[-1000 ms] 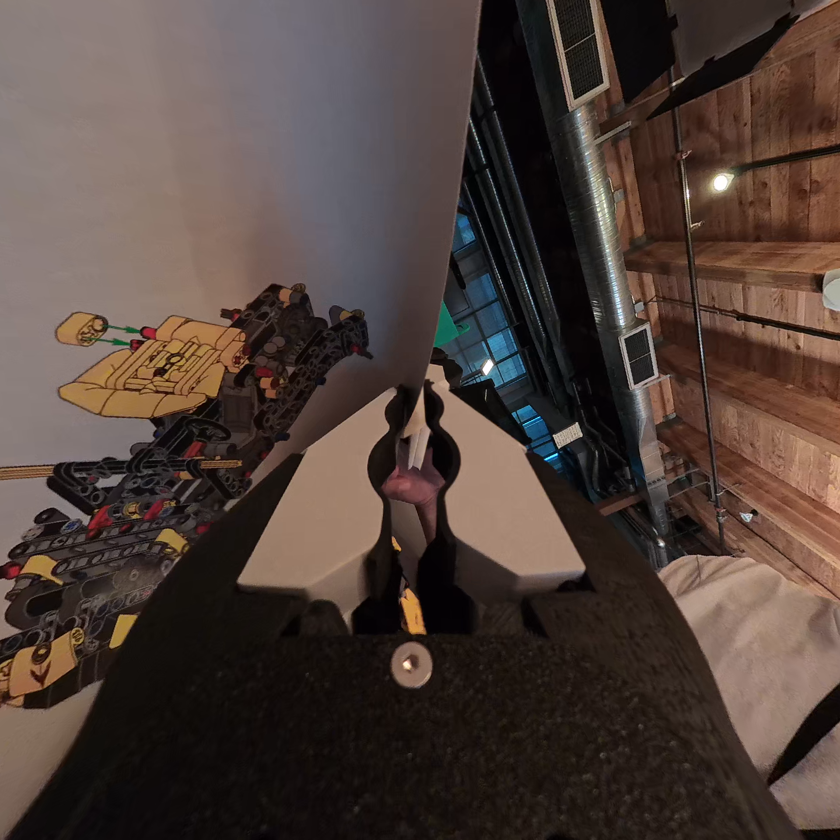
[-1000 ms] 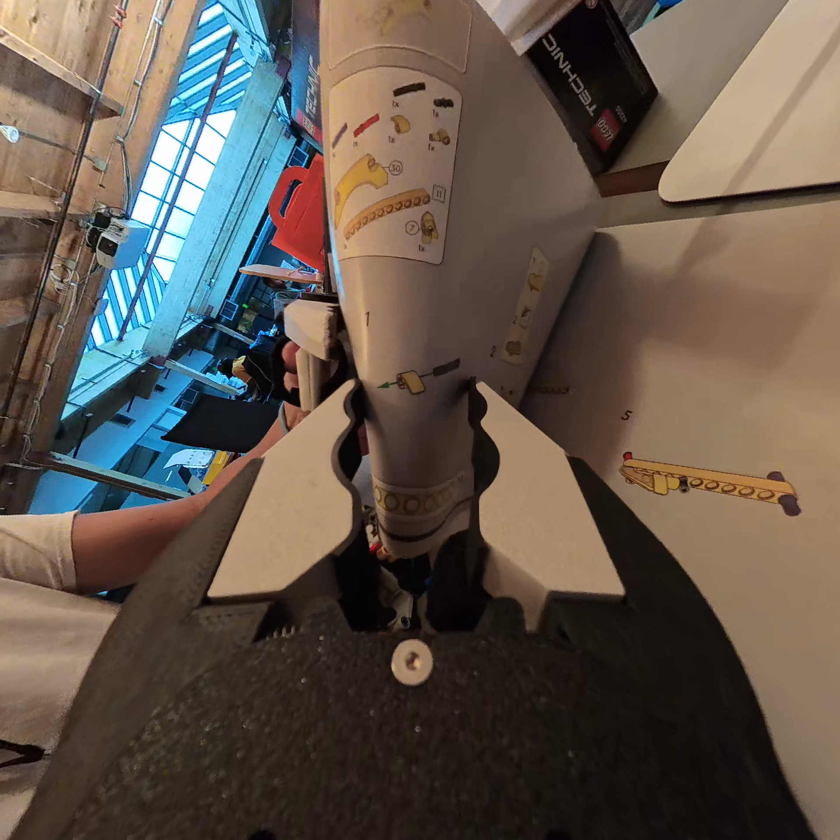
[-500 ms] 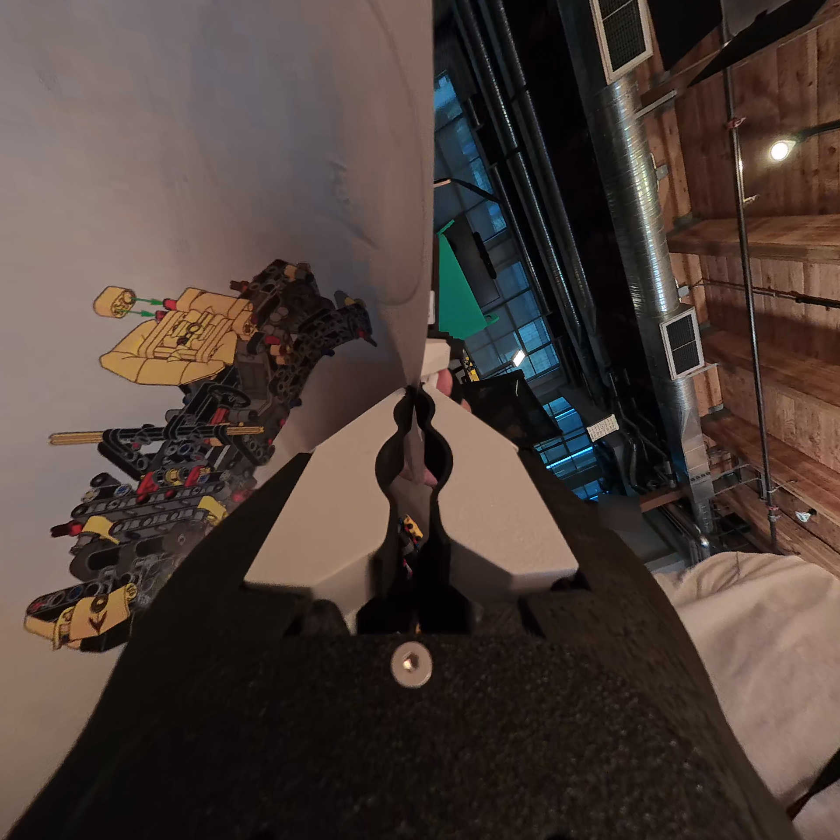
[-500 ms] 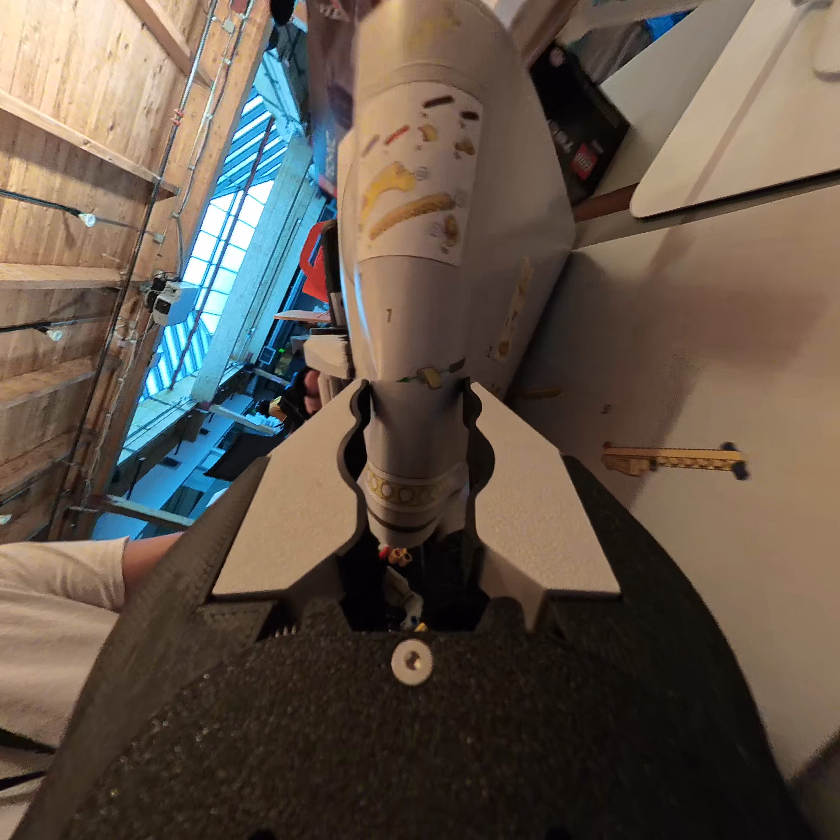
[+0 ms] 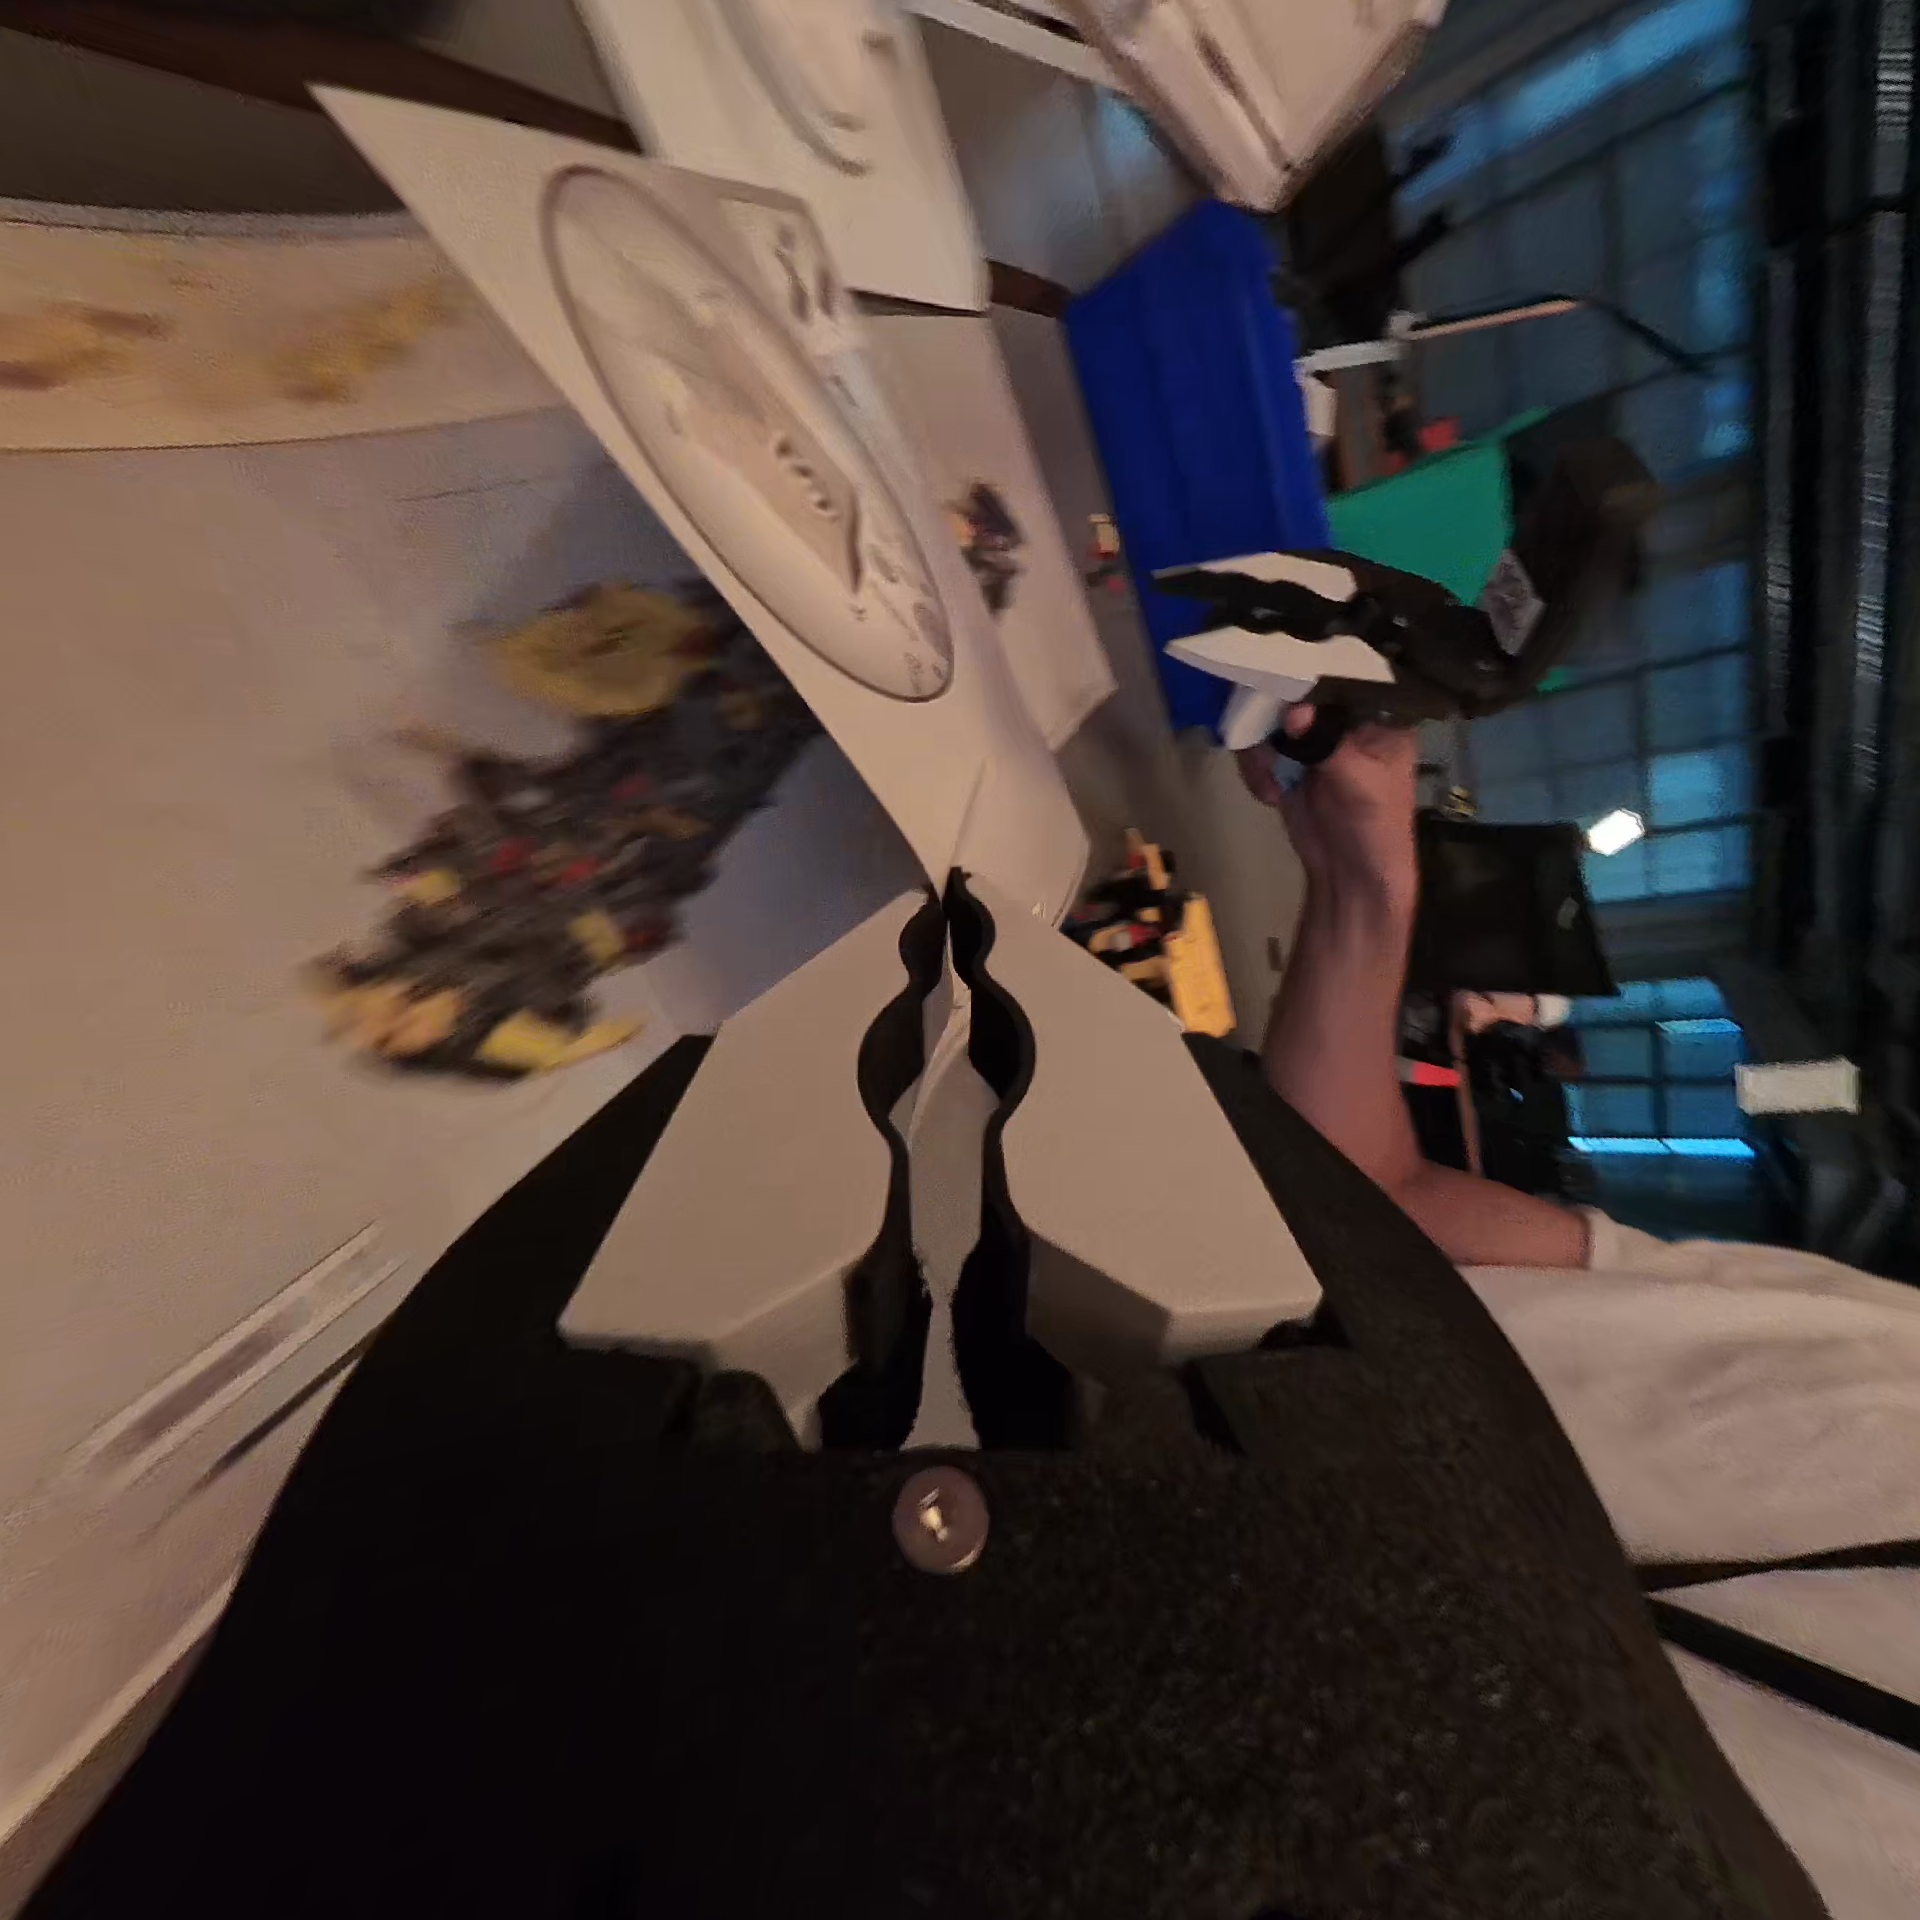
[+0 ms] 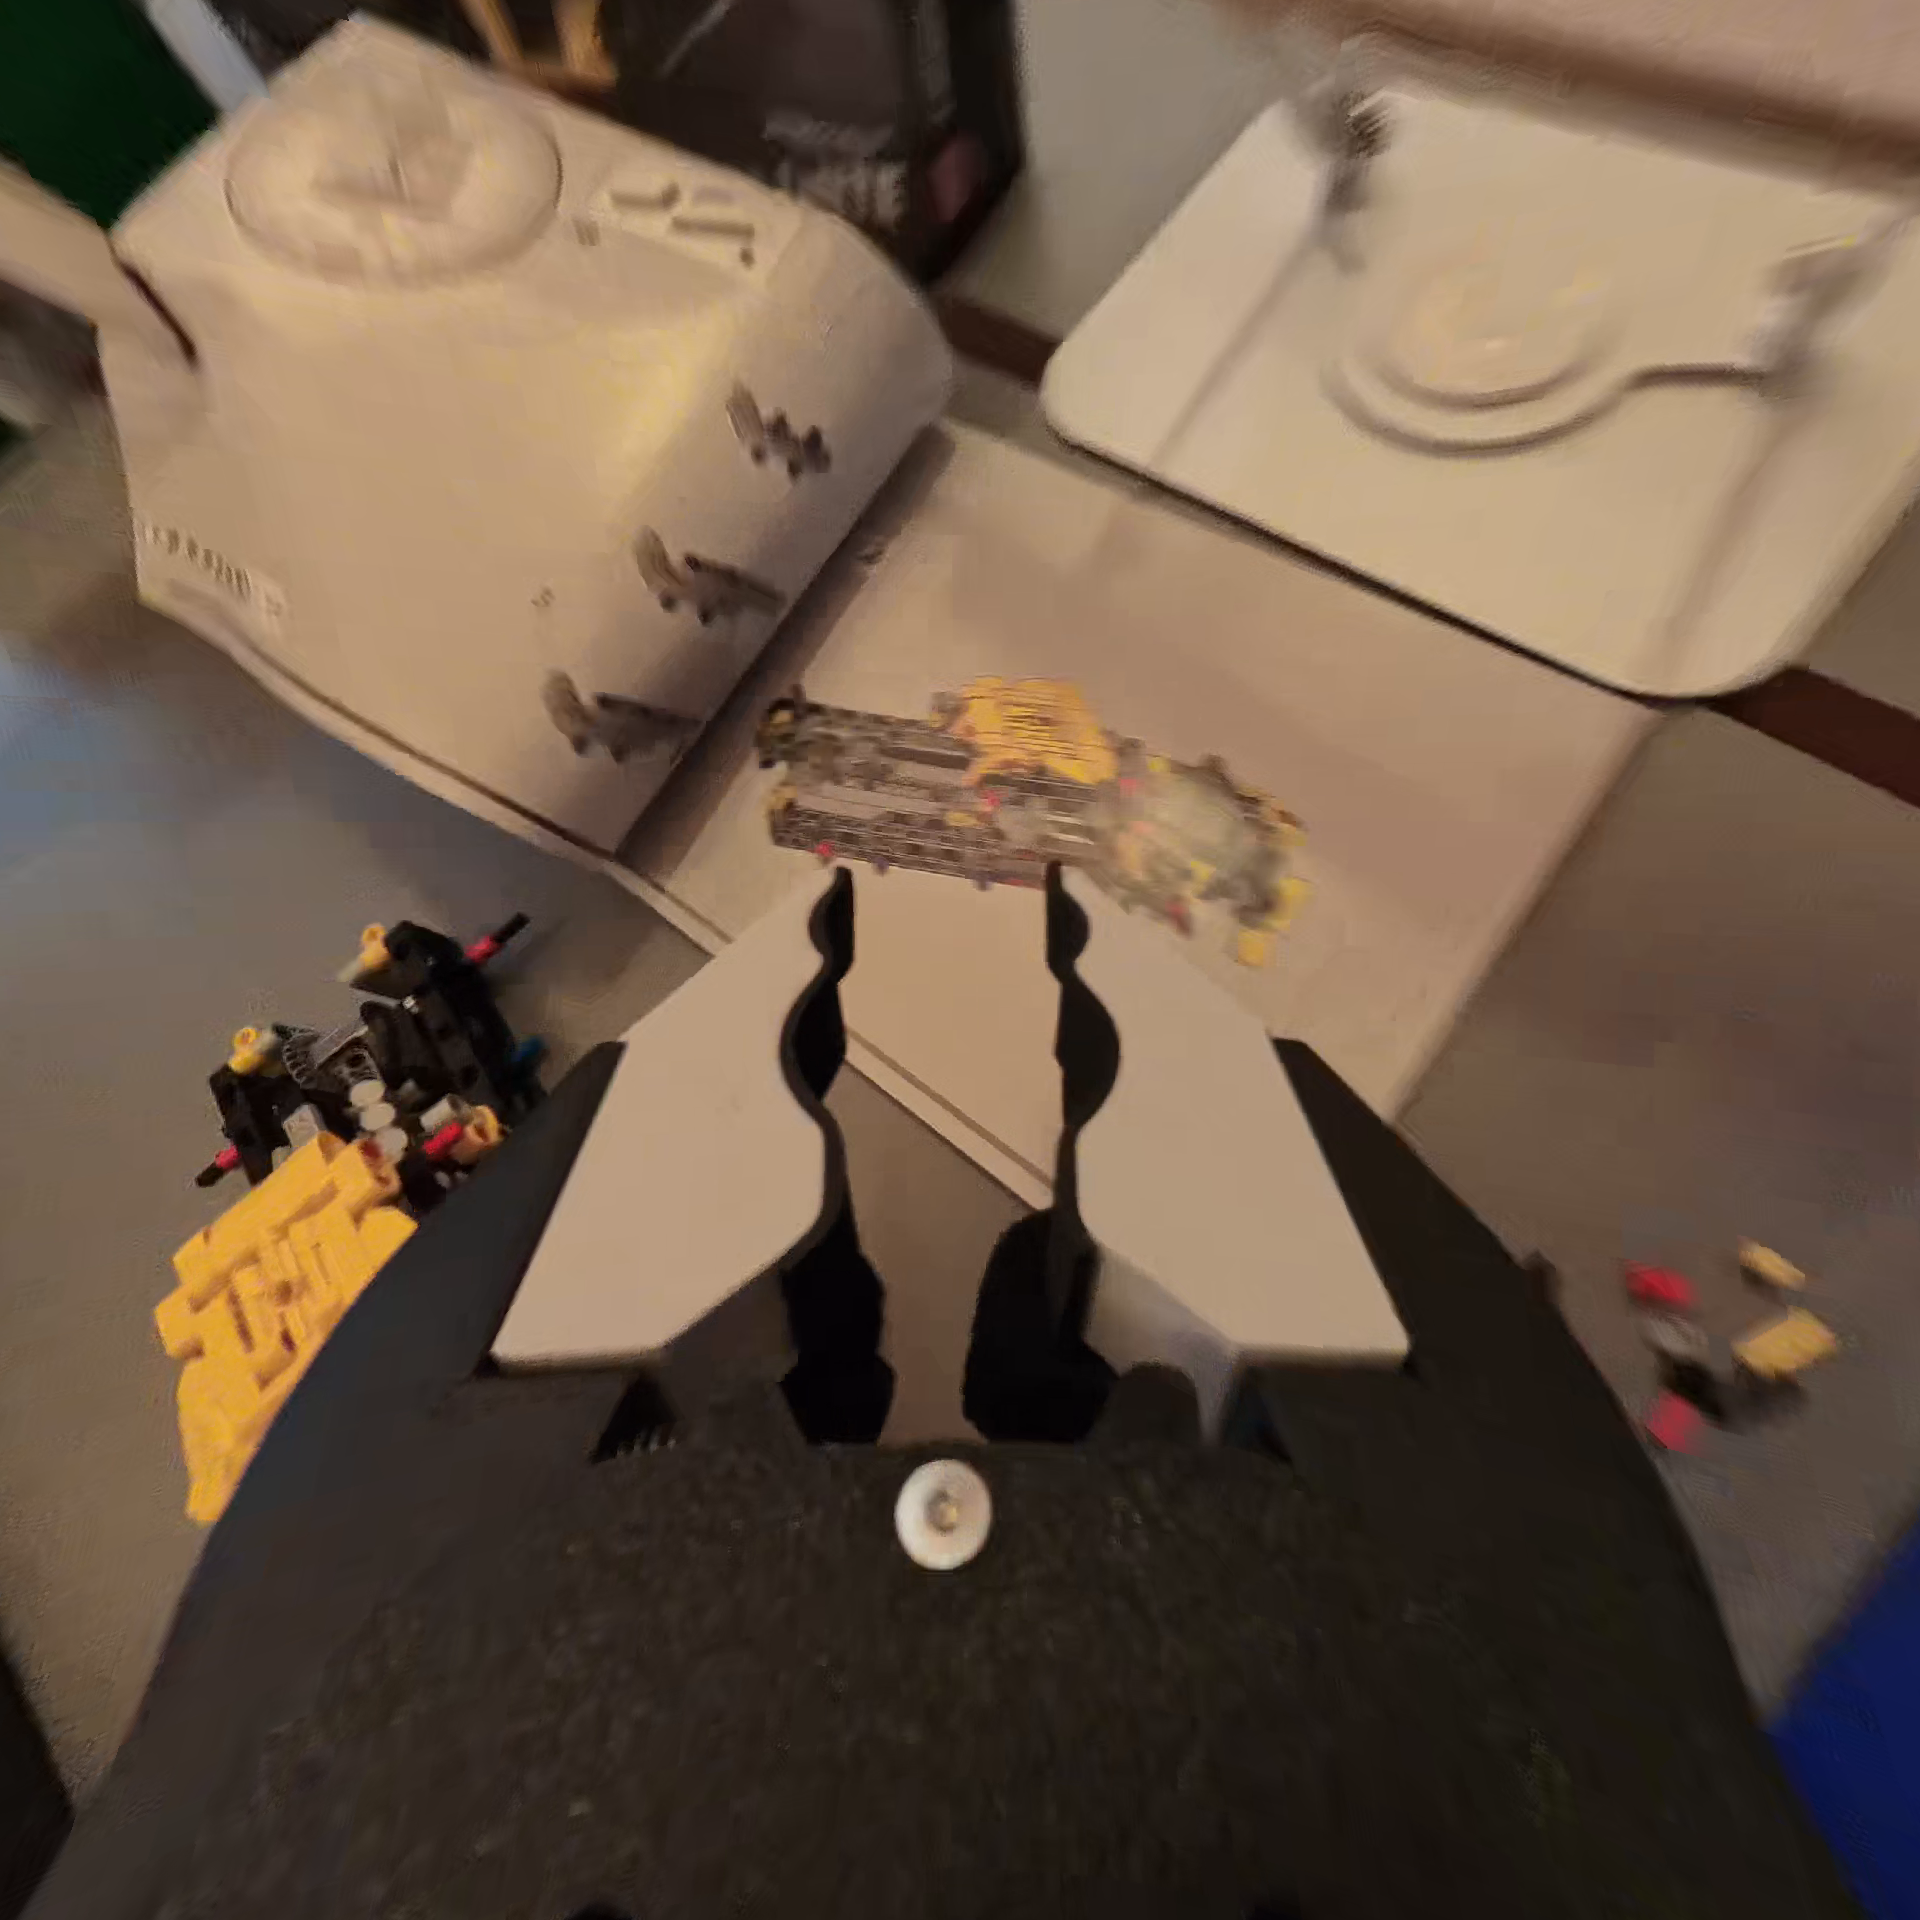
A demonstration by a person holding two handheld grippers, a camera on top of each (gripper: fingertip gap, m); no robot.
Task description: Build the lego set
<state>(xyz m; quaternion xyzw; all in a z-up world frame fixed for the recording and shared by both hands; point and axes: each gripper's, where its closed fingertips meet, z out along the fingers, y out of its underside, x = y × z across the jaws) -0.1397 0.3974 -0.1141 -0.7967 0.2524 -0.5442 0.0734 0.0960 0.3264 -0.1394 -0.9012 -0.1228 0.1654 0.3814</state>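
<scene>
Mostly pale table (image 6: 156, 831), lego bits (image 6: 1725, 1340) & booklet (image 6: 1143, 644).

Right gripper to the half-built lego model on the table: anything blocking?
Nothing visible blocks it. The right gripper is open and empty over the instruction booklet; the lego model sits beside its left finger on bare table. The left gripper pinches a booklet page, off that path.

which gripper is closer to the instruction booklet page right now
Left. The left hand-held gripper is shut on a page of the instruction booklet. The right hand-held gripper is open and empty, hovering apart from the booklet above the table.
</scene>
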